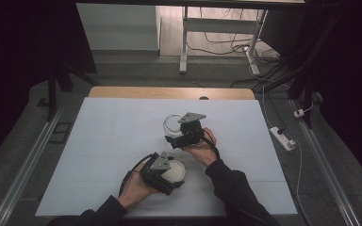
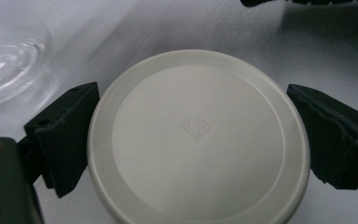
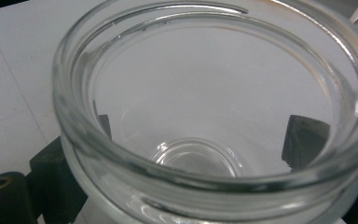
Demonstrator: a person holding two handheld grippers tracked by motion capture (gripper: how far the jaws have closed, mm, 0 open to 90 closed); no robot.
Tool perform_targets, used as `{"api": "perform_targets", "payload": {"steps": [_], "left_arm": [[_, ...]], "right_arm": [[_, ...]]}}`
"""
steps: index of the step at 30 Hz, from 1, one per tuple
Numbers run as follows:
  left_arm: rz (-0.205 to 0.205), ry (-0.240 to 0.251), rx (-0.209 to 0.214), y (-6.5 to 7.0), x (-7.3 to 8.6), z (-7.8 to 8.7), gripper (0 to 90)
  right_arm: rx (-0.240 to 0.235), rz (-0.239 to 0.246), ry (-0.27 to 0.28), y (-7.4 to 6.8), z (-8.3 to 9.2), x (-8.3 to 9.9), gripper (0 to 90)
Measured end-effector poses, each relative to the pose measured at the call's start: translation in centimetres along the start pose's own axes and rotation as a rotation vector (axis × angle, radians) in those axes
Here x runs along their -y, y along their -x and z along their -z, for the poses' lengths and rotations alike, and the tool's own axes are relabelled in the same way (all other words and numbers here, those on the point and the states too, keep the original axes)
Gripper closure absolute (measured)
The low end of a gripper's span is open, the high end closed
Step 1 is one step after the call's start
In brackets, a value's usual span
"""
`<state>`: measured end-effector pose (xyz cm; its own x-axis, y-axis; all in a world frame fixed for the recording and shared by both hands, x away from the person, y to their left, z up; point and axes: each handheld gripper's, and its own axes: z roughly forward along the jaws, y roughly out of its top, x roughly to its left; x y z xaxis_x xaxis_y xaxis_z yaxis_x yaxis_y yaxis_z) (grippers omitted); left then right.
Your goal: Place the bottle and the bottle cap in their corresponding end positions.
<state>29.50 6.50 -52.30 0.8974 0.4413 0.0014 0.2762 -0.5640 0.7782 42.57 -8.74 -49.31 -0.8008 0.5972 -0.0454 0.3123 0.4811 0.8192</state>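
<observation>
On the desk (image 1: 122,136), our left hand-held gripper (image 2: 191,135) straddles the lid (image 2: 198,140), the right (image 3: 200,140) brackets the jar (image 3: 209,107); grip unclear on both. Glass could slip, lid tilt.

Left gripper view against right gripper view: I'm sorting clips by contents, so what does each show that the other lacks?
The left gripper view alone shows the white lid, top up, between that gripper's black jaws. The right gripper view alone looks into the open mouth of the glass jar, its rim close up and a jaw on either side. Both show the jar, which sits at the left view's edge, and the white table cover.
</observation>
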Motion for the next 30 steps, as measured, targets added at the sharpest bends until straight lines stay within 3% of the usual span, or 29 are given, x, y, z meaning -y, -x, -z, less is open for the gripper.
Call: {"api": "perform_targets", "payload": {"steps": [16,22,24,30], "left_arm": [[-0.004,-0.142,-0.018,-1.5,0.2,-2.6,8.1],[0.005,-0.156,-0.004,-1.7,0.1,-2.8,8.0],[0.027,-0.166,0.013,-1.9,0.1,-2.9,7.9],[0.026,-0.172,0.014,-2.0,0.1,-3.0,7.4]], "right_arm": [[0.025,-0.01,-0.025,0.9,-2.0,0.4,6.4],[0.027,0.0,-0.029,0.8,-2.3,0.6,6.4],[0.025,0.001,-0.03,0.7,-2.3,0.6,6.3],[0.013,-0.011,-0.03,1.0,-2.3,0.8,6.2]]}}
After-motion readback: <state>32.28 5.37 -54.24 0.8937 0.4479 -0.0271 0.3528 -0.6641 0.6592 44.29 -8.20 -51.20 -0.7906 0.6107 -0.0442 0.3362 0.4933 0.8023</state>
